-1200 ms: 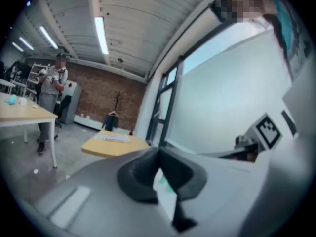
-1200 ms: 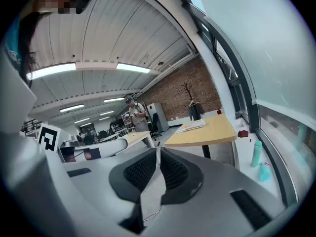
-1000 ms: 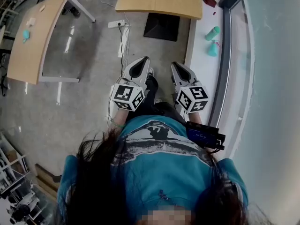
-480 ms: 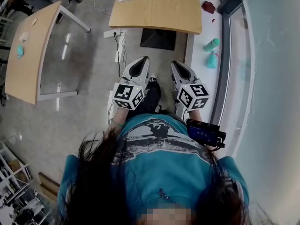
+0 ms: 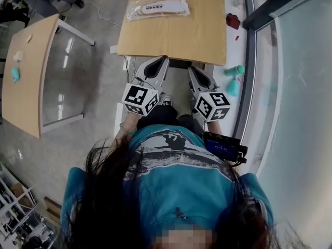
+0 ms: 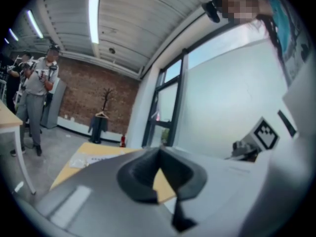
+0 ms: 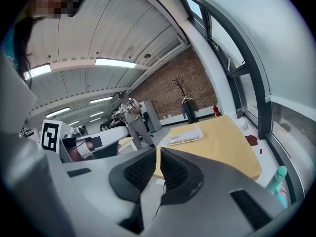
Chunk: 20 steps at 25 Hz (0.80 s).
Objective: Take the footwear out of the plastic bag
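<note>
A clear plastic bag (image 5: 158, 8) with white footwear inside lies flat at the far side of a wooden table (image 5: 176, 38). It also shows in the right gripper view as the bag (image 7: 185, 137), and faintly in the left gripper view as the bag (image 6: 91, 158). My left gripper (image 5: 164, 60) is shut and empty, its tip just over the table's near edge. My right gripper (image 5: 191, 69) is also shut and empty, beside it at the same edge. Both are well short of the bag. The shut tips show at the left gripper (image 6: 159, 150) and the right gripper (image 7: 158, 150).
A second wooden table (image 5: 23, 82) stands to the left. Along the window on the right, a white ledge (image 5: 233, 45) carries teal bottles (image 5: 234, 80) and a red object (image 5: 232, 21). A person (image 7: 131, 117) stands in the background. A black device (image 5: 224, 147) hangs at the waist.
The table with the bag has come nearer in the head view. Both grippers have gone from over the floor to the table's near edge. Their jaws stayed shut.
</note>
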Each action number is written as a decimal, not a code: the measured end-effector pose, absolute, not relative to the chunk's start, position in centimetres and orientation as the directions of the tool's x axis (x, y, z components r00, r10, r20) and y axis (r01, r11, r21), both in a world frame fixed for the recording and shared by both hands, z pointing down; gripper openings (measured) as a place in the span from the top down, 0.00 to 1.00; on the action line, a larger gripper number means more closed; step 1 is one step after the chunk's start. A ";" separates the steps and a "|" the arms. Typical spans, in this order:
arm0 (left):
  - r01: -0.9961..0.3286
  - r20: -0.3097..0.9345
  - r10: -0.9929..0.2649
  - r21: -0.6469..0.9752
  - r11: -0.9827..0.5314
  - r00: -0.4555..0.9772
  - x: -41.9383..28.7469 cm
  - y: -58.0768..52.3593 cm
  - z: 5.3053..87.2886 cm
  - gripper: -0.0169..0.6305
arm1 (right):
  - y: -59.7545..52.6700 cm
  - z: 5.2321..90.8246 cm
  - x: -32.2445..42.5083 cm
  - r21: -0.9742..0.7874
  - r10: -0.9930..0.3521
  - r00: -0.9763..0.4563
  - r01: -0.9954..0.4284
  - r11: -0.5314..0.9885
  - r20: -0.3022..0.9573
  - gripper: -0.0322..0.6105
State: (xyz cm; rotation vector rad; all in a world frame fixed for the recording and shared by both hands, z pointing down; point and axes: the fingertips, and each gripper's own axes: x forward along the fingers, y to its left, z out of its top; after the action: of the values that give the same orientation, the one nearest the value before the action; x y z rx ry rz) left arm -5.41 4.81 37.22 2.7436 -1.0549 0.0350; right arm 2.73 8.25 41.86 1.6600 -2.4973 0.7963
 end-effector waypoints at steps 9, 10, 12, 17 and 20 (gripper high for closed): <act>-0.694 0.116 -0.694 0.277 -0.664 0.710 -5.1 -1.0 39.6 0.97 | 2.4 42.7 5.1 -0.381 -0.849 -0.404 -0.885 0.268 0.340 0.90; -0.701 0.121 -0.700 0.279 -0.657 0.704 -5.1 -1.6 39.7 0.97 | 1.6 42.9 5.6 -0.383 -0.850 -0.400 -0.886 0.263 0.342 0.90; -0.714 0.135 -0.709 0.278 -0.643 0.692 -5.0 -2.8 40.1 0.97 | -0.1 43.2 6.6 -0.388 -0.850 -0.398 -0.885 0.256 0.346 0.90; -0.746 0.147 -0.739 0.265 -0.611 0.657 -3.2 -7.3 41.5 0.97 | -6.5 44.9 9.8 -0.425 -0.824 -0.442 -0.861 0.280 0.354 0.89; -0.767 0.149 -0.760 0.260 -0.587 0.632 -2.7 -10.5 41.1 0.97 | -10.1 44.9 10.3 -0.436 -0.799 -0.477 -0.847 0.305 0.367 0.89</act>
State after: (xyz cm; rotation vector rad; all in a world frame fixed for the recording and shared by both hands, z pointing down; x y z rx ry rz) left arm -2.66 -10.50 41.07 2.5567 -1.2307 0.0307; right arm 10.30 -10.13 44.85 1.5621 -2.4714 0.9058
